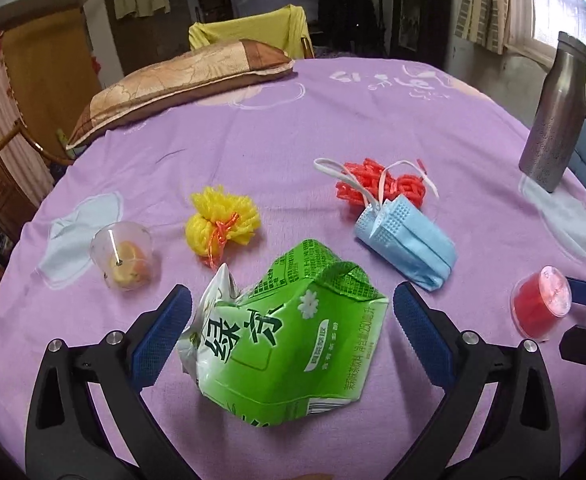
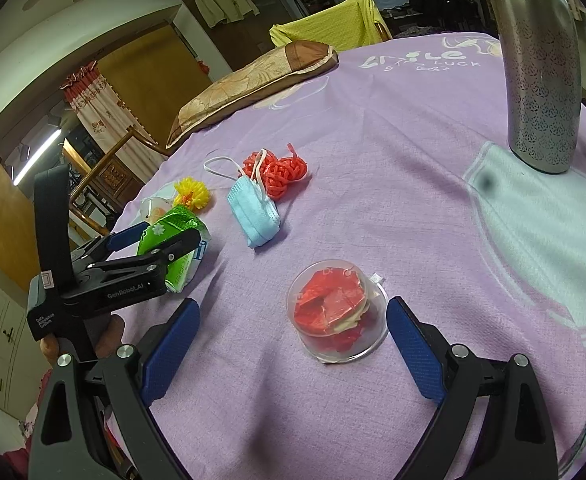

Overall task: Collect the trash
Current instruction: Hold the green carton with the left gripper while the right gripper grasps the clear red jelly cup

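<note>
A crushed green tea carton [image 1: 289, 340] lies on the purple cloth between the open fingers of my left gripper [image 1: 291, 322]; the pads stand apart from it. It also shows in the right wrist view [image 2: 173, 240] with the left gripper [image 2: 161, 236] around it. A clear cup holding red scraps [image 2: 335, 314] lies on its side between the open fingers of my right gripper [image 2: 293, 330]; it shows in the left wrist view [image 1: 541, 302] too. A blue face mask [image 1: 405, 240], red netting [image 1: 381, 184], yellow netting [image 1: 221, 224] and a clear cup with fruit [image 1: 123, 256] lie farther off.
A tall steel bottle [image 1: 553, 120] stands at the right on the purple cloth [image 1: 253, 140]. A brown pillow [image 1: 181, 84] lies at the far left edge. A chair with yellow cloth [image 1: 253, 28] stands behind.
</note>
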`<state>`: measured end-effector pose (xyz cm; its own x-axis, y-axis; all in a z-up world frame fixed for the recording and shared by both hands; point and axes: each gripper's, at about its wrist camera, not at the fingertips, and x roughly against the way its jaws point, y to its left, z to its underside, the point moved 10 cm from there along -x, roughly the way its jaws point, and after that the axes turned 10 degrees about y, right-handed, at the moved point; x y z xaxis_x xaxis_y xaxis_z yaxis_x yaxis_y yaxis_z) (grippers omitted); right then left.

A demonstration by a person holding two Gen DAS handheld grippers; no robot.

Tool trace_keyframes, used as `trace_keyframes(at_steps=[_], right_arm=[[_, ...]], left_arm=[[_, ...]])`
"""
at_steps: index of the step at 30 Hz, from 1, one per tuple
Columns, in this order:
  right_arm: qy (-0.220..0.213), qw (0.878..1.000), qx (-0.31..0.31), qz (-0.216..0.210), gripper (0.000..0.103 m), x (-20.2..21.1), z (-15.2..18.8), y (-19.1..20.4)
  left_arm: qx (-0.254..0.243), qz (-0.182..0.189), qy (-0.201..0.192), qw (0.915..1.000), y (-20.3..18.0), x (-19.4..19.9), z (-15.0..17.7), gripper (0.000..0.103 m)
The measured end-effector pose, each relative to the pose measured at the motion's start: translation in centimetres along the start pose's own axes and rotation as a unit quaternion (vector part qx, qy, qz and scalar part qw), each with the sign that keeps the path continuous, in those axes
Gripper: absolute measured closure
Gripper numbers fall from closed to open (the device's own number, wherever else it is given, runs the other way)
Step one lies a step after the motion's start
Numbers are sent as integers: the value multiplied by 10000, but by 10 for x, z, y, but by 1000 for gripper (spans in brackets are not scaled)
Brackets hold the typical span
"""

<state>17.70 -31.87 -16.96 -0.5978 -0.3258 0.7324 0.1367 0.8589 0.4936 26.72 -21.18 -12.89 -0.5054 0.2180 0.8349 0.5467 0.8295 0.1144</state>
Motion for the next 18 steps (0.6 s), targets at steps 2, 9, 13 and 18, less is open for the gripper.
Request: trace_keyframes(at_steps=[2,9,13,18], right_arm=[[0,10000,-2,2,10,0,0,0],[-3,10000,1,3,10,0,1,0],[4,10000,36,6,10,1,1,1],[9,10000,45,4,10,-1,-1,2]], left_arm=[[-56,-11,27,10000,-3,0,-2,6],[252,-175,-169,9994,11,7,-4,6],[294,-168,-306,9990,15,12,-7,6],[283,-185,-378,9987,15,16,-7,6]])
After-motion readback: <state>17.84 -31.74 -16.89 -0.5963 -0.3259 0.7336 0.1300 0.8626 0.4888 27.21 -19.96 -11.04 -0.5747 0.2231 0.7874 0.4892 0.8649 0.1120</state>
